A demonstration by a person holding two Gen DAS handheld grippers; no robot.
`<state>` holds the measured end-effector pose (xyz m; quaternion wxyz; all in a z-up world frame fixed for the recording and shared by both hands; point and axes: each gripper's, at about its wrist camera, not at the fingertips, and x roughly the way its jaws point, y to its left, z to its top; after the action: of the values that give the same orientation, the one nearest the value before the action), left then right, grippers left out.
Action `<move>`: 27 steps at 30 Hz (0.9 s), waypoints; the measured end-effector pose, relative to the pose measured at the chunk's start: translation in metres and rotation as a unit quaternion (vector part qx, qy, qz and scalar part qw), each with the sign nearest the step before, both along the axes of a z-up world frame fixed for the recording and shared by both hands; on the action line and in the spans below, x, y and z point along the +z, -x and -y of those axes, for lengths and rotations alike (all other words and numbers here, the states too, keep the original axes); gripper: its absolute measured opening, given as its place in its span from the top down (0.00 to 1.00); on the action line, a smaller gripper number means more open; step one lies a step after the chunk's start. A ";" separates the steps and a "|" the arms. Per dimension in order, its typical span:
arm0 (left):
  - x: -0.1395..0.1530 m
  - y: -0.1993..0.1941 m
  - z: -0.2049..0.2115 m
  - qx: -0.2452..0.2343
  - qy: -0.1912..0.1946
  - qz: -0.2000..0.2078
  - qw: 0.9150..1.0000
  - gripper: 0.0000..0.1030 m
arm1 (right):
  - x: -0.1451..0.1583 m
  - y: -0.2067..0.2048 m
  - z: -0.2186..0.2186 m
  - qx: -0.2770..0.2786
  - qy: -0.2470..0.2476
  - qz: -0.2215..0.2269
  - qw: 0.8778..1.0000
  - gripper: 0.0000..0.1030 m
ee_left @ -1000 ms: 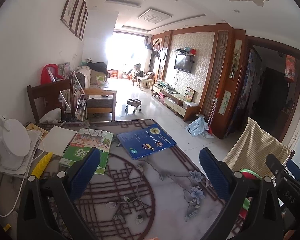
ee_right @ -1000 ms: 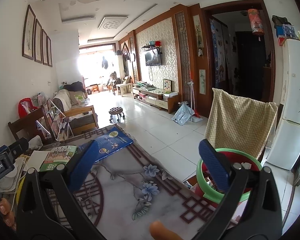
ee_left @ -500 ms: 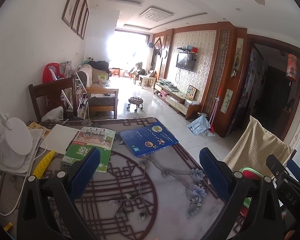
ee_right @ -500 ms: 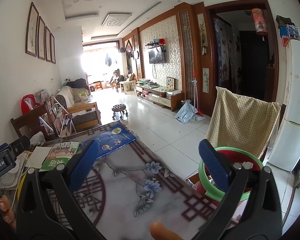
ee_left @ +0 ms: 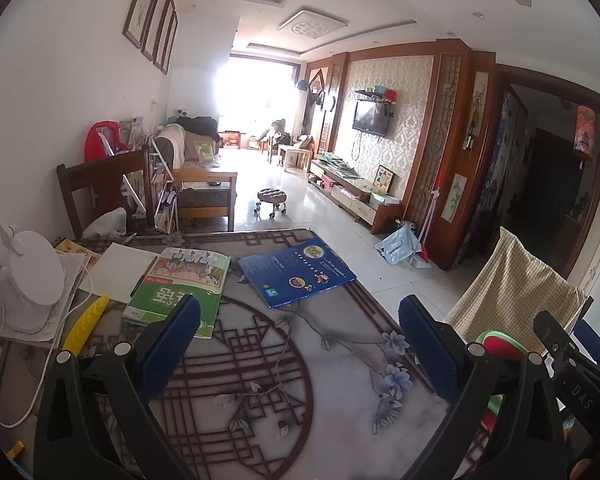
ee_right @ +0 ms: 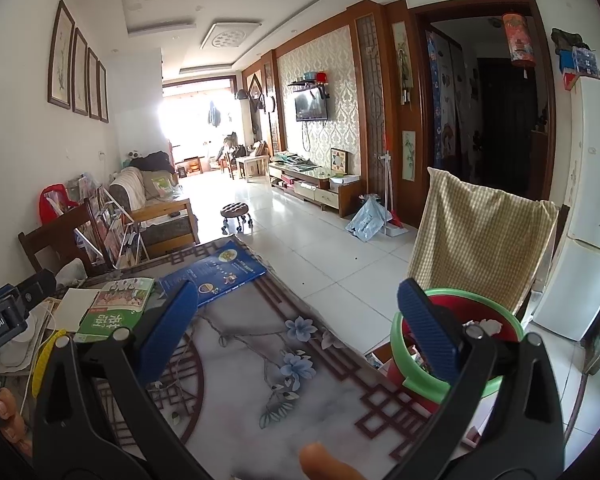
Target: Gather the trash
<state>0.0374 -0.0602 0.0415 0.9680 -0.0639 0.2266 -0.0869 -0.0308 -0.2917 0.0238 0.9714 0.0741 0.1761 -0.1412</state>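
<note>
Bin (ee_right: 412, 380) behind right gripper (ee_right: 298, 336), jaws spread, empty.

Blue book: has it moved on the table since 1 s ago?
No. The blue book keeps its spot beside the green book; only the cameras shifted slightly.

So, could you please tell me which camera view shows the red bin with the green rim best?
The right wrist view: the red bin with the green rim shows its open top beside the table. The left wrist view catches only a sliver behind the gripper.
</note>
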 end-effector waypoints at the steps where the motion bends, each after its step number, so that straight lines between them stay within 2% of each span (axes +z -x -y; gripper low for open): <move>1: 0.000 0.000 0.001 0.000 0.000 -0.001 1.000 0.08 | 0.000 0.000 0.000 0.001 0.000 -0.001 1.000 0.04; 17: -0.002 -0.001 0.000 0.000 -0.001 -0.005 1.000 0.08 | -0.005 -0.006 0.001 0.007 0.000 -0.014 1.000 0.04; 27: -0.010 -0.010 -0.003 0.008 -0.006 -0.020 1.000 0.08 | -0.019 -0.022 0.003 0.020 -0.006 -0.043 0.999 0.04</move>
<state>0.0479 -0.0568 0.0313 0.9644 -0.0615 0.2457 -0.0764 -0.0090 -0.2949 0.0044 0.9650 0.0701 0.2201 -0.1239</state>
